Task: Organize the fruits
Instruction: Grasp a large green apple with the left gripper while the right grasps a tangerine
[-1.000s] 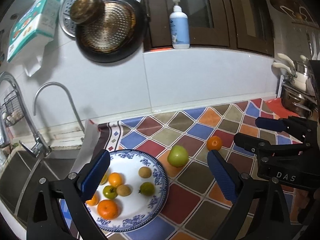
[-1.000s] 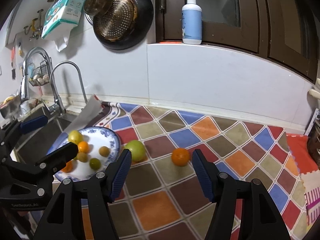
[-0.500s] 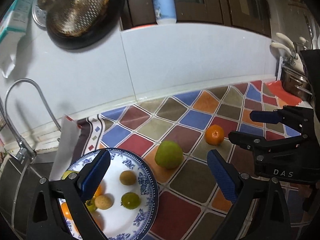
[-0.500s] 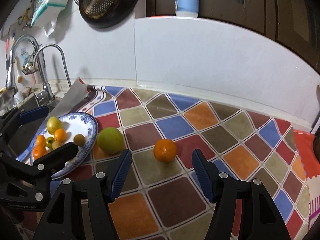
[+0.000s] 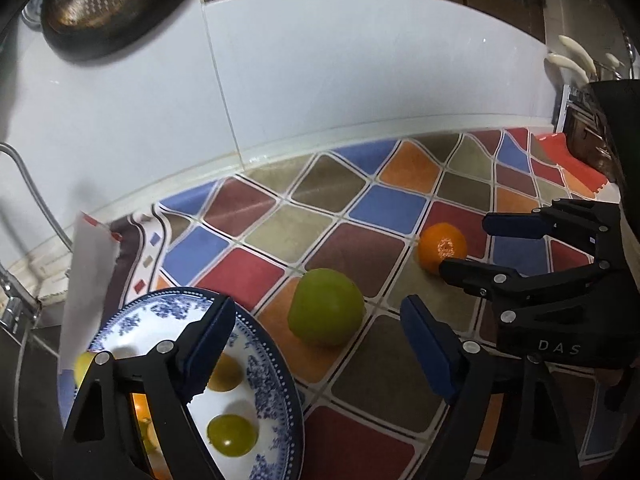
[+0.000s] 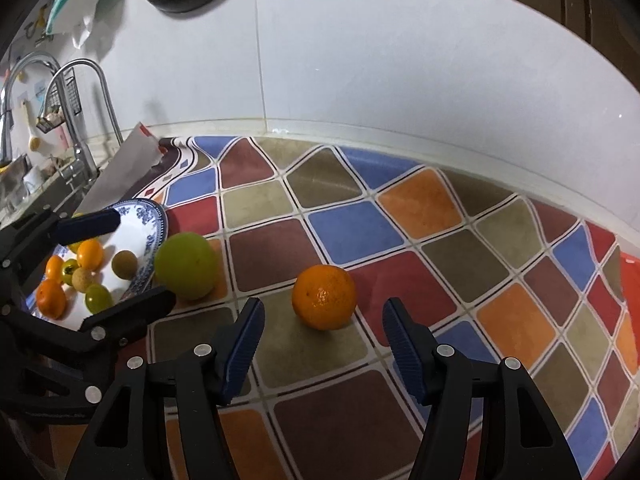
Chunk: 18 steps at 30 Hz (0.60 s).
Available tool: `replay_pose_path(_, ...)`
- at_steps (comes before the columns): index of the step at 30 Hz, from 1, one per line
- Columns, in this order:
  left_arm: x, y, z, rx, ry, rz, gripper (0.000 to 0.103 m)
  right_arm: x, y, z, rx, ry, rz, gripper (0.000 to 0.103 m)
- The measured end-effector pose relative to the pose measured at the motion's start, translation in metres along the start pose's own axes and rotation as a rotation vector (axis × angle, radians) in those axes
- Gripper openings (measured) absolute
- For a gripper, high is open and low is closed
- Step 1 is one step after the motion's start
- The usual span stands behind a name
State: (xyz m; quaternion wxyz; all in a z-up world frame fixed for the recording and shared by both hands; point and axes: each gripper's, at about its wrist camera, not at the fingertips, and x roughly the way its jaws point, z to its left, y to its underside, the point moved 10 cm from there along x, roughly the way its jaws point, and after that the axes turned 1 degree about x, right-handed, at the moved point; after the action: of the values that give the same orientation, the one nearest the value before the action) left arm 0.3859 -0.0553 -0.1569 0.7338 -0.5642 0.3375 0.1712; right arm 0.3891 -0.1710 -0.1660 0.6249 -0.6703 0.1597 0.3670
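Observation:
A green apple (image 5: 326, 306) lies on the patterned mat just right of a blue-and-white plate (image 5: 276, 392) that holds several small fruits. An orange (image 5: 442, 246) lies further right on the mat. My left gripper (image 5: 316, 340) is open, its fingers either side of the apple and short of it. My right gripper (image 6: 322, 332) is open, with the orange (image 6: 324, 296) just ahead between its fingers. The apple (image 6: 186, 266) and plate (image 6: 156, 236) show at left in the right wrist view.
A sink with a faucet (image 6: 84, 92) lies left of the plate. A white tiled wall (image 6: 400, 72) backs the counter. A dark pan (image 5: 112, 4) hangs above. Pots (image 5: 588, 136) stand at far right. A folded white sheet (image 5: 90, 280) lies beside the plate.
Both grippers have moved forward and down toward the mat. The apple now sits between the left fingers' line and the orange between the right fingers' line, both much closer.

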Motion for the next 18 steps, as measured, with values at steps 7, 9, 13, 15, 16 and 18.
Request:
replay_pose_path(7,0.022,0.003,-0.004,-0.013,0.029,0.059,0.068,0.017,-0.001,-0.003,0.008,-0.018,0.03,0.053)
replay_pose_path(9,0.025,0.003,-0.005,-0.015,0.028,0.062,0.065,0.019,-0.001,-0.003,0.009,-0.022,0.034,0.05)
replay_pose_path(13,0.03,0.003,-0.006,-0.017,0.031,0.07,0.054,0.024,0.0,-0.001,0.013,-0.03,0.042,0.045)
replay_pose_path(15,0.033,0.005,-0.006,-0.017,0.023,0.08,0.049,0.025,0.001,-0.001,0.013,-0.03,0.046,0.042)
replay_pose_path(16,0.033,0.006,-0.005,-0.018,0.02,0.08,0.048,0.025,0.001,-0.001,0.014,-0.029,0.043,0.042)
replay_pose_path(18,0.033,0.005,-0.004,-0.024,0.022,0.077,0.048,0.025,0.001,-0.001,0.016,-0.03,0.042,0.042)
